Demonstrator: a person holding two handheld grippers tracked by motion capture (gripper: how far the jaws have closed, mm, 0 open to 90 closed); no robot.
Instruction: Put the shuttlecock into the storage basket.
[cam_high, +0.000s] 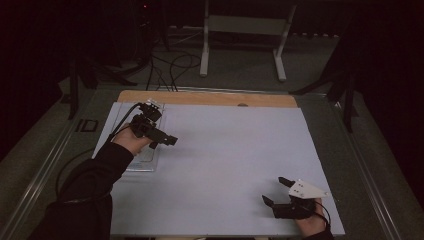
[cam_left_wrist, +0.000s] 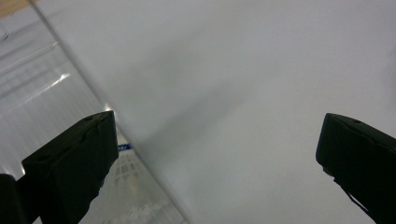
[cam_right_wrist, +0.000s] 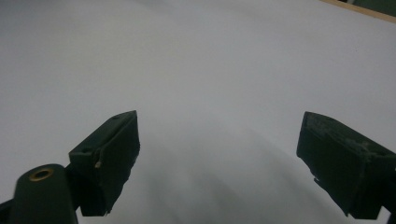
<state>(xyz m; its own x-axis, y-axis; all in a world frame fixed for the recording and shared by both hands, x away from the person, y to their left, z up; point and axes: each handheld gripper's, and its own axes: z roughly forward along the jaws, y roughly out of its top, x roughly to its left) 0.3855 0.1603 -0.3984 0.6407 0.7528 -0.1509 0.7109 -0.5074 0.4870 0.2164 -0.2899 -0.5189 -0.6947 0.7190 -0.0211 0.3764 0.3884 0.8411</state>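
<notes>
Plastic sleeve lies just under left gripper, jaws spread; right gripper spread too.

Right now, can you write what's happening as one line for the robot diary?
left gripper: open, over clear plastic bag edge | right gripper: open, empty, near table corner | white sheet: bare

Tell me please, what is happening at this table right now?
A person holds a tool in each hand over a table covered by a white sheet. The left tool is open and hovers at the edge of a clear plastic bag lying flat at the sheet's left side; it holds nothing. The right tool is also open and empty, low over the sheet's near right corner.
</notes>
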